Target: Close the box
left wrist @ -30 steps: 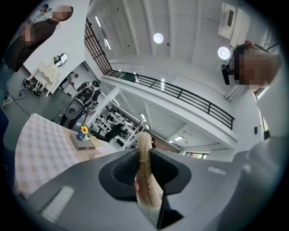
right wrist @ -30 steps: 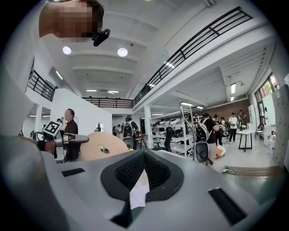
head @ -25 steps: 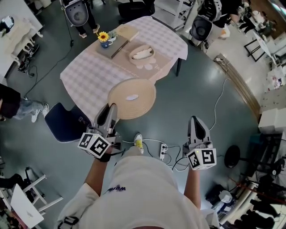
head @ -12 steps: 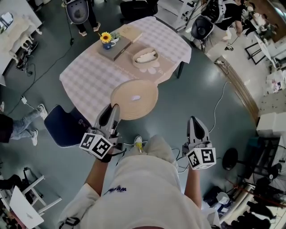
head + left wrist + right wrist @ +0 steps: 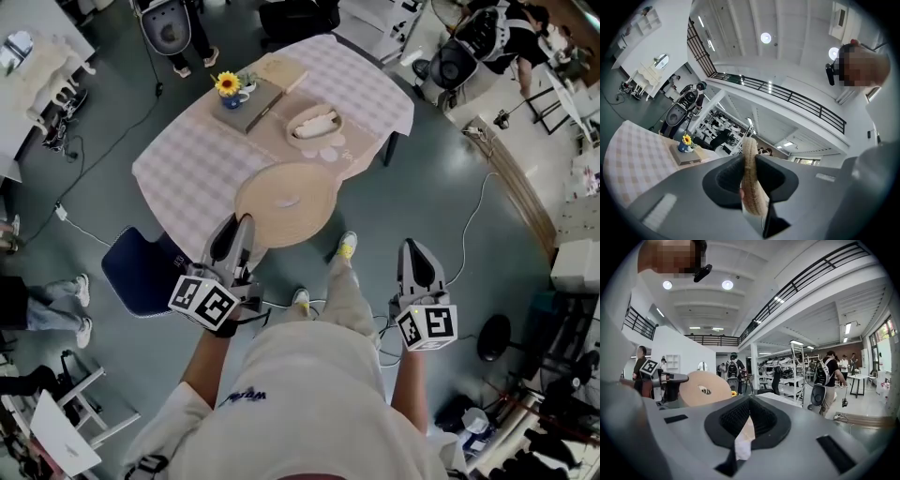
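Head view: left hand-held gripper point(image 5: 233, 231) pinches woven lid point(image 5: 286, 202) while basket point(image 5: 317, 136) holds something white.

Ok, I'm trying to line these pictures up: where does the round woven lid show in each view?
Head view: the woven lid is at centre, face-on, its near rim in the left gripper.
Left gripper view: lower centre, edge-on, clamped between the jaws.
Right gripper view: a pale disc at the left.
Shared landmark: the sunflower, in the head view, the left gripper view and the right gripper view.
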### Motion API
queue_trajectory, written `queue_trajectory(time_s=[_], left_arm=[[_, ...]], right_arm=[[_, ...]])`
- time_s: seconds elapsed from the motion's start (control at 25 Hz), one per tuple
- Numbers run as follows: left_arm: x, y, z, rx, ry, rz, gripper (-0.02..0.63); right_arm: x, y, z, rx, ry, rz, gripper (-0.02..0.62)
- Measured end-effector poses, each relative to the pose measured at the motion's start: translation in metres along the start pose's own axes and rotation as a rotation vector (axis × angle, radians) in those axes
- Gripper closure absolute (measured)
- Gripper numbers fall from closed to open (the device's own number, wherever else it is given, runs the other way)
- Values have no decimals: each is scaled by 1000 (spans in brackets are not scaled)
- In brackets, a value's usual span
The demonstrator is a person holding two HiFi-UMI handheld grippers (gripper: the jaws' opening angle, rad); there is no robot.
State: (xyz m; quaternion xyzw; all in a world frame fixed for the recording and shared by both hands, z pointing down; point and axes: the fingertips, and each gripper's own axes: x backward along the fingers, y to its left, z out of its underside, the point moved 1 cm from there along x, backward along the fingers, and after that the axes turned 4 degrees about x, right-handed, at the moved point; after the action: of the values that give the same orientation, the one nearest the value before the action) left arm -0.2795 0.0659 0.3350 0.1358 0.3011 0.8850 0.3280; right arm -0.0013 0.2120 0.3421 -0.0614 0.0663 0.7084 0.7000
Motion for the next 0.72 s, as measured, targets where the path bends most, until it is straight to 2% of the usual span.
queue_trajectory(time_s=[0.4, 0.72], left_arm=[[-72, 24, -1, -7, 0, -62, 532], [-131, 36, -2, 30, -24, -111, 532]], right_arm=[[-83, -55, -6, -15, 7, -37, 592], [-151, -100, -16, -3, 31, -82, 592]])
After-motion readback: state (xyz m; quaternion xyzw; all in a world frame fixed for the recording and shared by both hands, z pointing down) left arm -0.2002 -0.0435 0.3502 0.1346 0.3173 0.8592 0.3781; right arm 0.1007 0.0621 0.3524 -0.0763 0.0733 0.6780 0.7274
